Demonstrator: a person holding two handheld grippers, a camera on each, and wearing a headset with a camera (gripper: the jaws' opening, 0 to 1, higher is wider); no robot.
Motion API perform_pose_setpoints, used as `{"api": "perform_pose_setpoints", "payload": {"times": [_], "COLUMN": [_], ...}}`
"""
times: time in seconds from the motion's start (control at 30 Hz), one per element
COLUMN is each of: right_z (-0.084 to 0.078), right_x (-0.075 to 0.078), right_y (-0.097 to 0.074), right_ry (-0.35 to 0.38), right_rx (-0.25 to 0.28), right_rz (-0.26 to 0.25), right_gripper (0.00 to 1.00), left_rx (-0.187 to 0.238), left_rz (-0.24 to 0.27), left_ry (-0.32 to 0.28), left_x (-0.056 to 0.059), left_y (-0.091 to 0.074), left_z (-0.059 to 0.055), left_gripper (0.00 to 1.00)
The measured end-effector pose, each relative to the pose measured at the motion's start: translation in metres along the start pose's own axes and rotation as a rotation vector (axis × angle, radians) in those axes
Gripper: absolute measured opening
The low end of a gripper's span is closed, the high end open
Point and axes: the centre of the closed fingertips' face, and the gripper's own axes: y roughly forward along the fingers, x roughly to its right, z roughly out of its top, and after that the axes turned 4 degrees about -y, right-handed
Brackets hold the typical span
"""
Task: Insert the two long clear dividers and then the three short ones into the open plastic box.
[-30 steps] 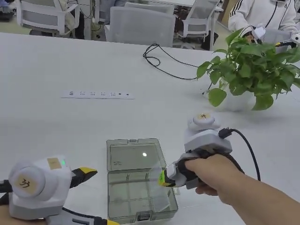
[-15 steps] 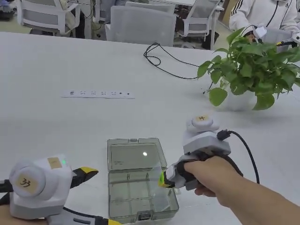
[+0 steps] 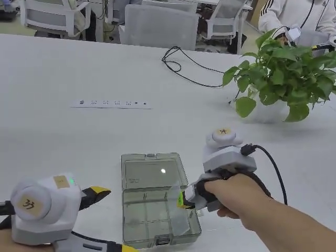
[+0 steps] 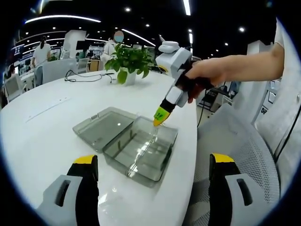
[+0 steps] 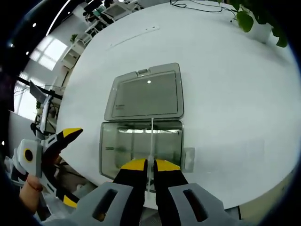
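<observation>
Two hand-held grippers meet over an open plastic box (image 3: 125,220) that lies close to the near edge of a white table (image 3: 63,68), about midway along it. Nearest the camera, the left gripper (image 3: 110,220) sits off the box's left side and apart from it, its yellow-tipped jaws spread wide with nothing between them. In the left gripper view the box lies between those two jaw tips, farther out on the table.

From the right, a hand (image 3: 236,197) brings the right gripper (image 3: 181,200) over the right part of the box base. Its jaws are pinched narrow on the upper edge of a clear divider (image 3: 176,212), which hangs upright into the base. In the right gripper view the divider shows edge-on as a thin line running from the near wall to the hinge side. Faint lines cross the floor of the base; whether they are dividers cannot be told. The lid (image 3: 152,172) lies flat on the table behind the base, hinged back toward the far edge.

Farther off, a narrow strip (image 3: 110,104) with small dark marks lies left of centre. A looped black cable (image 3: 178,65) rests near the far edge and a potted plant (image 3: 283,73) stands toward the far right corner. Beyond the table are grey chairs (image 3: 157,26) and a seated person (image 3: 286,13) in a white top.
</observation>
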Motion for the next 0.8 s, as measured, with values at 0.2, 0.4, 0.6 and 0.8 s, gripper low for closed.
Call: {"api": "perform_pose_setpoints", "payload": {"times": [0.2,0.4,0.6,0.8], "right_z": [0.0,0.001,0.0,-0.002], "right_x": [-0.004,-0.008,-0.009,-0.009], "right_y": [0.0,0.004,0.009,0.015], "right_ry": [-0.038,-0.062,-0.084,-0.088], "right_rx": [-0.011,-0.017,-0.018,-0.021], "right_rz": [-0.005,0.0,-0.003,0.003], "right_gripper": [0.07,0.08,0.08,0.09], "left_rx": [0.003,0.006,0.008,0.007], "left_rz": [0.002,0.002,0.003,0.003], "left_ry": [-0.004,-0.006,-0.005,-0.007], "left_x": [0.0,0.001,0.001,0.0], "left_y": [0.0,0.0,0.0,0.0], "left_z": [0.0,0.001,0.002,0.002], "left_gripper": [1.0,1.0,1.0,1.0]}}
